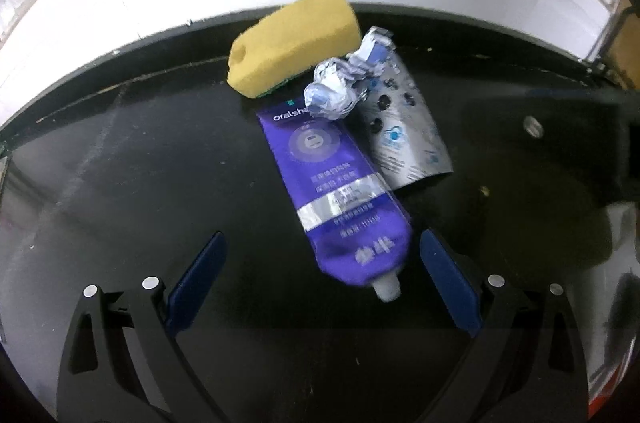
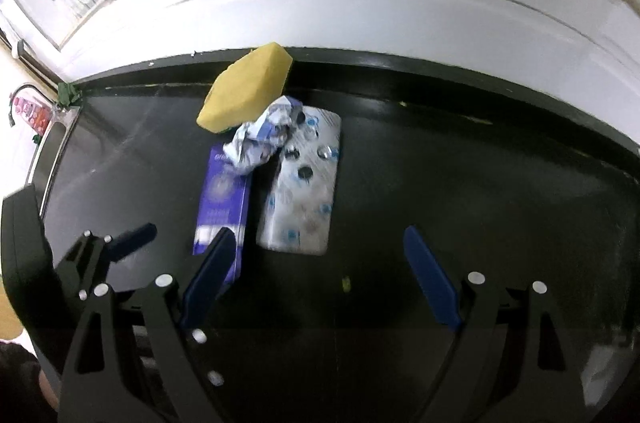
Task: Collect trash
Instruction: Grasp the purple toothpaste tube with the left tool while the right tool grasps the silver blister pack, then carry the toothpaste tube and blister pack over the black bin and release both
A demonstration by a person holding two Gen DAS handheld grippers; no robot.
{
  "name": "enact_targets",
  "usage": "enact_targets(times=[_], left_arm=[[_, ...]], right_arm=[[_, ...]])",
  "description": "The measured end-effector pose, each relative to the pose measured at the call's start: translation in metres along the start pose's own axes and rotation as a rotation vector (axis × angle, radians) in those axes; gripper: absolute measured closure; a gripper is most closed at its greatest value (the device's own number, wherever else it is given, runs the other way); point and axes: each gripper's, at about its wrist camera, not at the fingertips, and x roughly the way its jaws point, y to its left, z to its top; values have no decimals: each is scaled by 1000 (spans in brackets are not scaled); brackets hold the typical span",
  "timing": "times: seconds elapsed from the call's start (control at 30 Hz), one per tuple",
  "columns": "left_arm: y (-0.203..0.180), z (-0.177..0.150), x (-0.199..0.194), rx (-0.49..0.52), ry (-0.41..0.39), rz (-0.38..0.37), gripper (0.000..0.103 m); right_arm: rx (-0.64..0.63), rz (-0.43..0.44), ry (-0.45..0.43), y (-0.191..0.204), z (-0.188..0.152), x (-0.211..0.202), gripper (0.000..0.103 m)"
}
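We hold both tongs over a dark countertop (image 1: 120, 183), and both stand wide apart with nothing between their blue pads. Ahead of the left gripper (image 1: 320, 255) lies the little heap of trash: a purple toothpaste tube (image 1: 336, 199) runs lengthwise toward us, its white nozzle end reaching into the gap between the pads, nearer the right-hand pad but not touching it. Just beyond and to the right of the tube sits a silver blister pack (image 1: 408, 147), punched open in several spots, partly tucked against the tube's edge. A crumpled foil wrapper (image 1: 348, 83) rests on top of both, at their far ends. Farthest from the tongs, a yellow sponge (image 1: 292, 43) leans at the back edge of the counter, touching the wrapper.

From the right gripper (image 2: 320, 251), the blister pack (image 2: 304, 191) lies straight ahead between the fingers' lines, the tube (image 2: 222, 207) beside our left finger, and the left gripper (image 2: 120, 243) shows further left
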Motion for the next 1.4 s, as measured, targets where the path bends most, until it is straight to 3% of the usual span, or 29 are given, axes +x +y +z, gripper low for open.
enact_targets(times=[0.23,0.3,0.37,0.43,0.47,0.6,1.0,1.4], left_arm=[[2,6,20,-18,13,10,9],[0,6,21,6,7,21,12],[-1,7,20,20,-5,14,19],[-1,8,16,34,-8,5,42],[-1,9,14,47,-4,1,45],[9,4,8,37,21,-28,50],[36,-33,-46,24,1,-33,51],[69,-75,-101,5,-61,-32,51]], right_arm=[[-59,18,78,14,27,49,20],[-68,17,90,16,29,56,26],[-72,6,113,16,30,63,32],[-102,-20,99,20,30,63,45],[-114,-28,98,20,30,63,54],[-97,5,115,14,28,59,60],[-13,-12,72,-5,-26,-8,61],[28,-48,30,22,-96,-60,61]])
